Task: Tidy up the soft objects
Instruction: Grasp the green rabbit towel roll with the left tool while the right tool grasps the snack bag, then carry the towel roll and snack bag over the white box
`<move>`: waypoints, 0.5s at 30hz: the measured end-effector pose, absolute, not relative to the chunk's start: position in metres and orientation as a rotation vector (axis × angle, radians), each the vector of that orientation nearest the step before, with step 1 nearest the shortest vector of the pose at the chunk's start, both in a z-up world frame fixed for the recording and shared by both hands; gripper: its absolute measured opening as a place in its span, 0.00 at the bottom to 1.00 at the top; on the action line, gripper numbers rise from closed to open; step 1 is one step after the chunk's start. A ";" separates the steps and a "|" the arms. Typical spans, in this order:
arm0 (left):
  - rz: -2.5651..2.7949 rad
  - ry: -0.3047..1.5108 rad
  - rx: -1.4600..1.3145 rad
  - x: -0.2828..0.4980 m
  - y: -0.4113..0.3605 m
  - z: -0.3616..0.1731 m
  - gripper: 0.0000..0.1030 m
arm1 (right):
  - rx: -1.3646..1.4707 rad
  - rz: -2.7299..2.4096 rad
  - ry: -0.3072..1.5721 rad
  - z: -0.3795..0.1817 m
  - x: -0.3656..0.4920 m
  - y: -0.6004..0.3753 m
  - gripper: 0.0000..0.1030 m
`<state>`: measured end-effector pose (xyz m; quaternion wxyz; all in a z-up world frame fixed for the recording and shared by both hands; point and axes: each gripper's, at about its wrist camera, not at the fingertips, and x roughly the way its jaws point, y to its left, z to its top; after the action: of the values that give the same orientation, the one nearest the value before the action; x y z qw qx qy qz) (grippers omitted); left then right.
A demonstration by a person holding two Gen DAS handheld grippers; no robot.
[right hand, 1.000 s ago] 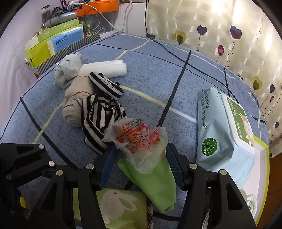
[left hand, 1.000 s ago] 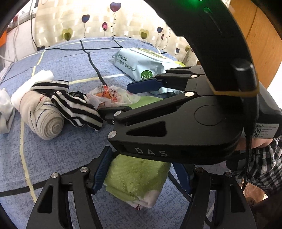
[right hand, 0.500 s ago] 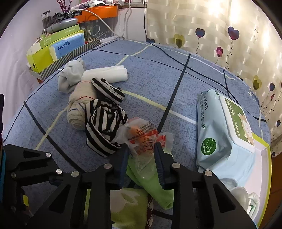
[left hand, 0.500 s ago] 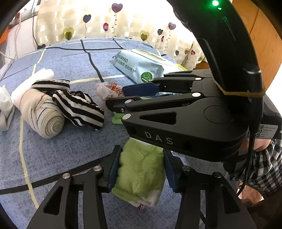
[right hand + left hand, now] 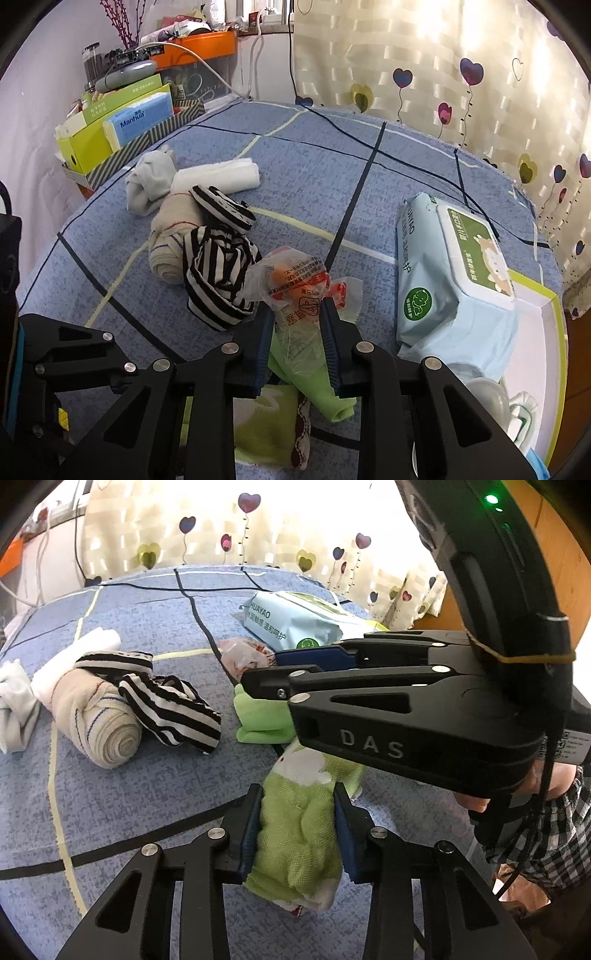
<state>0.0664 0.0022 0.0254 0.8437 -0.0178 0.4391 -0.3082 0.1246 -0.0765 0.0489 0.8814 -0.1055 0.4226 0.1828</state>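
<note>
Left wrist view: the right gripper (image 5: 258,672), marked "DAS", is closing on a crinkled plastic bag (image 5: 295,295). The left gripper (image 5: 297,834) is closing on one green towel (image 5: 299,834), its long axis running near to far on the blue bedspread (image 5: 147,627). Far right, one wipes pack (image 5: 454,273) reads "HUAYAO"; one blue box (image 5: 138,120) "Manhua"

Striped cloth (image 5: 218,280) crowds the left; wipes pack (image 5: 454,273) blocks the right.

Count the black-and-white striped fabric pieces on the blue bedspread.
2. One striped piece lies bunched just left of the crinkly plastic packet; the other striped piece is draped over the rolled beige cloth behind it. More could be hidden under the pile.
</note>
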 end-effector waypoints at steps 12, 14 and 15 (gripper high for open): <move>-0.607 0.873 -0.016 0.047 0.016 0.043 0.34 | -0.155 0.374 0.845 0.062 0.110 -0.089 0.26; -0.604 0.867 -0.018 0.045 0.016 0.049 0.34 | -0.141 0.371 0.830 0.069 0.107 -0.091 0.26; -0.599 0.862 -0.018 0.044 0.016 0.051 0.34 | -0.138 0.371 0.826 0.071 0.106 -0.092 0.26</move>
<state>0.0441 0.0161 0.0511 0.8653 -0.0085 0.4115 -0.2862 0.1057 -0.0916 0.0705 0.8970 -0.0664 0.3987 0.1791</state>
